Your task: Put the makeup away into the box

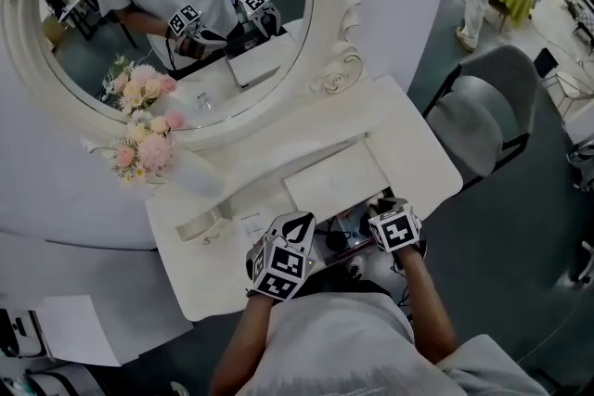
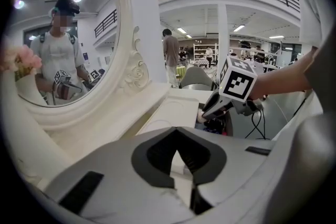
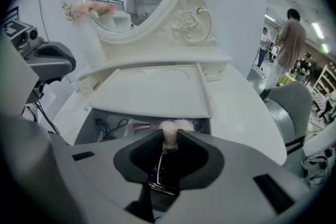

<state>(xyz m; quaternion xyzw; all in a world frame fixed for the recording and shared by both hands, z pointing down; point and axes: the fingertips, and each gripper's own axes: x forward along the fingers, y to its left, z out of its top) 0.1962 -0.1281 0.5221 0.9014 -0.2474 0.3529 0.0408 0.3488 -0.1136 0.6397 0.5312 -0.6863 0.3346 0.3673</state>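
My right gripper (image 3: pixel 169 139) is shut on a makeup brush (image 3: pixel 169 129), whose pale fluffy tip sticks out past the jaws. The brush's metal collar and dark handle run back between the pads. It hangs just over the front of the open compartment (image 3: pixel 107 122) in the white vanity table (image 1: pixel 408 130). Inside the compartment lie a pink item (image 3: pixel 137 126) and dark cables. My left gripper (image 2: pixel 177 134) is shut with nothing in it, beside the compartment's left side. In the head view my left gripper (image 1: pixel 299 225) and right gripper (image 1: pixel 374 220) flank the compartment (image 1: pixel 345 235).
The compartment's white lid (image 3: pixel 152 92) lies flat behind the opening. An oval mirror (image 1: pixel 176 23) stands at the back, with pink flowers in a vase (image 1: pixel 148 148) to its left. A grey chair (image 1: pixel 487 111) is on the right, papers (image 1: pixel 79 329) on the left.
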